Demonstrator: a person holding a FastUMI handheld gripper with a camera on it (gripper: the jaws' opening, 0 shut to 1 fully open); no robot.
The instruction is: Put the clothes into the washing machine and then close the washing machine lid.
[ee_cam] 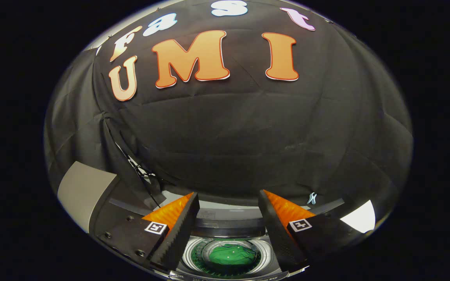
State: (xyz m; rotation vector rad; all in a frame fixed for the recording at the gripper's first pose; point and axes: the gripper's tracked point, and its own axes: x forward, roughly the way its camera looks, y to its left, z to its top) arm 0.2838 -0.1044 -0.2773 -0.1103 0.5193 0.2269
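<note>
Gripper view, looking forward along the fingers: the gripper (229, 203) was released, its two fingers spread well apart and grasping nothing. Below and between the fingers stood the washing machine (229, 226), seen from above, with its round drum (225, 255) open to view. Green clothes (231, 254) lay bunched in the bottom of the drum. Beyond the fingers hung the booth's black cloth wall (229, 128), reaching down behind the machine's far edge. A pale clip (312, 198) sat on the cloth, just right of the right finger.
</note>
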